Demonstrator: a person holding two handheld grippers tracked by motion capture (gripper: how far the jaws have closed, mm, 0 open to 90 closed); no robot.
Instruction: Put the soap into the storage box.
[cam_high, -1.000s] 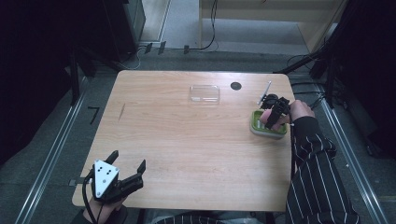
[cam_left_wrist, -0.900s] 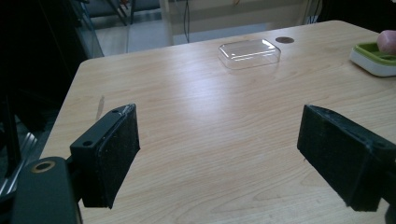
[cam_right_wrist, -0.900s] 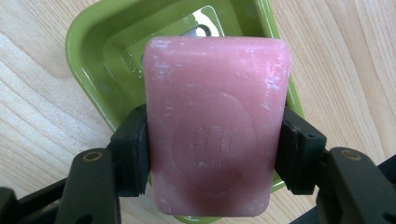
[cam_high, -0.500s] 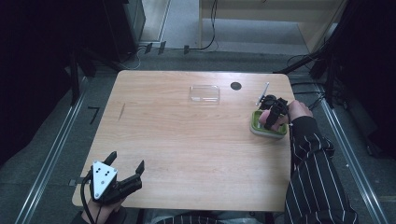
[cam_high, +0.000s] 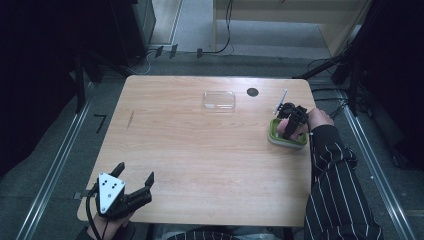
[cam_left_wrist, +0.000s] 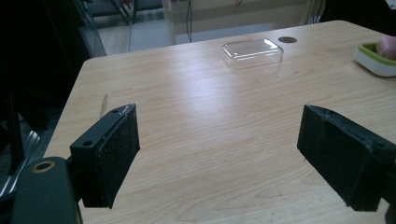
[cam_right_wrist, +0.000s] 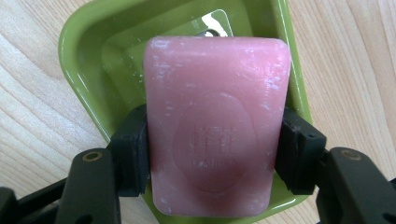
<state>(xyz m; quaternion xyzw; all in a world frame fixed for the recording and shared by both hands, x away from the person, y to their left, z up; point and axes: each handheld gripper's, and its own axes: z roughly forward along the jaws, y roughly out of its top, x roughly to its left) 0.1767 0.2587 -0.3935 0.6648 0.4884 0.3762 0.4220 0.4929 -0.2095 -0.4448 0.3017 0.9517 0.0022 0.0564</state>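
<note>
High view matched the earlier frames: neither hand had shifted, the right gripper (cam_high: 291, 125) stayed over the green soap dish (cam_high: 286, 139) and the left gripper (cam_high: 131, 187) stayed at the near-left corner of the surface (cam_high: 200, 150), well apart from the dish.

Right gripper view: fingers (cam_right_wrist: 133, 149) clamped on the long sides of the pink soap bar (cam_right_wrist: 215, 135), closed as far as the bar allowed, bar fully held. Bar sat above the dish's hollow (cam_right_wrist: 116, 51); whether its underside touched the dish could not be told. Dish held nothing else visible, a shiny glint at its far inner wall. Dish rested on the surface near its right edge.

Left gripper view: fingers (cam_left_wrist: 112, 158) stood wide apart, nothing between them, bare wood in the gap. From there the dish (cam_left_wrist: 376, 58) showed far right with the pink bar (cam_left_wrist: 388, 45) poking above its rim.

Clear plastic lid (cam_high: 219, 99) lay on the surface, left of the dish and farther back, well apart from it, empty. Dark round hole (cam_high: 252, 92) sat between lid and dish, nearer the lid. Thin white stick-like thing (cam_high: 280, 101) just behind the dish, too small to identify. Striped sleeve (cam_high: 330, 165) ran from the dish toward the near edge. Nothing stood between the dish and the lid.
</note>
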